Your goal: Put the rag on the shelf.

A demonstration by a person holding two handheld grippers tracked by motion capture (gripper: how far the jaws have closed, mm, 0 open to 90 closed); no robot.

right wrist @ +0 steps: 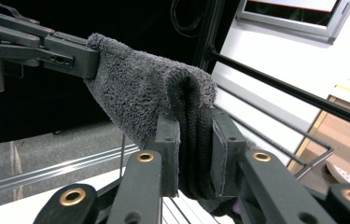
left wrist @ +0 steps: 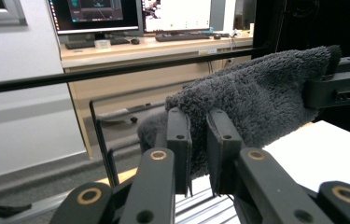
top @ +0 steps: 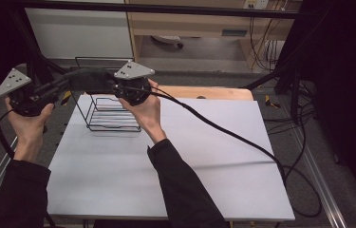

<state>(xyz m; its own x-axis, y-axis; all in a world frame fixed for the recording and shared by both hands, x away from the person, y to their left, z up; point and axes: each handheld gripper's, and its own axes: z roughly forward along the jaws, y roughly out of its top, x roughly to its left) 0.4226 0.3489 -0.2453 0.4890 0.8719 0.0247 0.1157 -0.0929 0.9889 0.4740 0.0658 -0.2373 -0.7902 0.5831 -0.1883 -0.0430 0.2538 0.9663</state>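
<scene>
A dark grey fluffy towel (top: 90,80) is stretched in the air between my two grippers, above a black wire rack (top: 111,114) at the back left of the white table (top: 190,161). My left gripper (top: 64,87) is shut on the towel's left end. My right gripper (top: 114,87) is shut on its right end. In the left gripper view the jaws (left wrist: 198,154) pinch the towel (left wrist: 256,98), and the other gripper (left wrist: 336,86) clamps its far end. In the right gripper view a folded edge of the towel (right wrist: 135,88) sits between the pads (right wrist: 196,158).
A black cable (top: 223,130) trails from the right gripper across the table to the right edge. A black frame bar (left wrist: 116,72) runs behind the rack. Beyond it stand a wooden desk (left wrist: 163,46) with monitors and a white cabinet (top: 76,33).
</scene>
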